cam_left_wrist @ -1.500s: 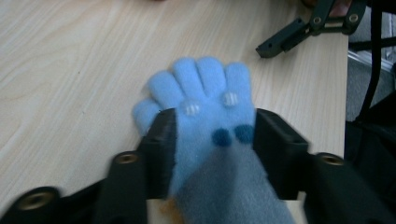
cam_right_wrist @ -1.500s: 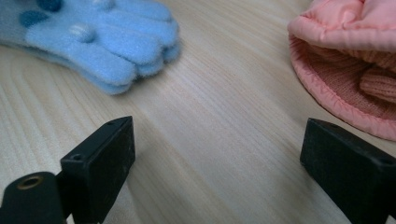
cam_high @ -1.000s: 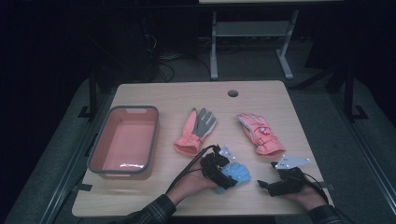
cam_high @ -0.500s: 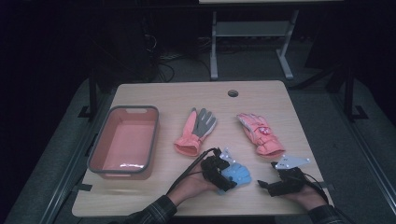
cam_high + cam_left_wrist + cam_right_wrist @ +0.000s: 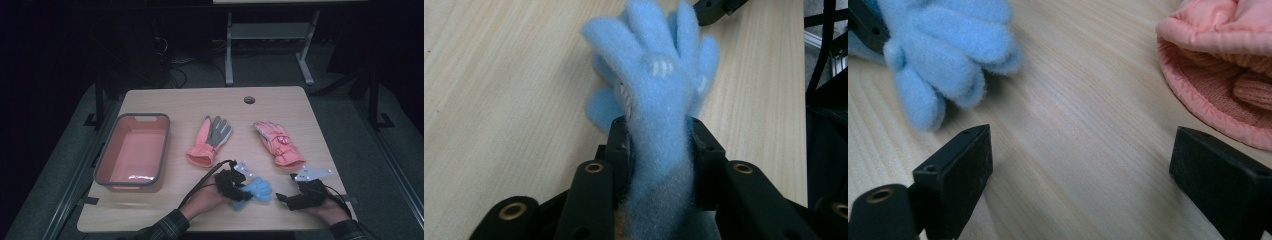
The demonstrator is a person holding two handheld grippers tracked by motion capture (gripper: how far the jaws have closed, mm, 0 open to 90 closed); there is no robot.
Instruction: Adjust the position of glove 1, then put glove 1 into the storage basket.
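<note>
High view: the left hand-held gripper [image 5: 239, 186] meets a fluffy light-blue fleece glove [image 5: 259, 189] near the front edge of the light wooden table [image 5: 280, 102]; right hand-held gripper [image 5: 284, 198] rests just beside. Left gripper view: its jaws, just closing, clamp the glove's cuff. Right gripper view: jaws spread wide over bare wood, grasping nothing.

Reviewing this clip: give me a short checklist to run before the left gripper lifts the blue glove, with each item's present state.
1. Left gripper jaws have just been closing on the blue glove, pads at its cuff: ok.
2. Glove fingers free of the right gripper: ok.
3. Right gripper open, nothing between its jaws: ok.
4. Bin has bare floor: ok.
5. Grip firm enough to lift: cannot tell.
</note>
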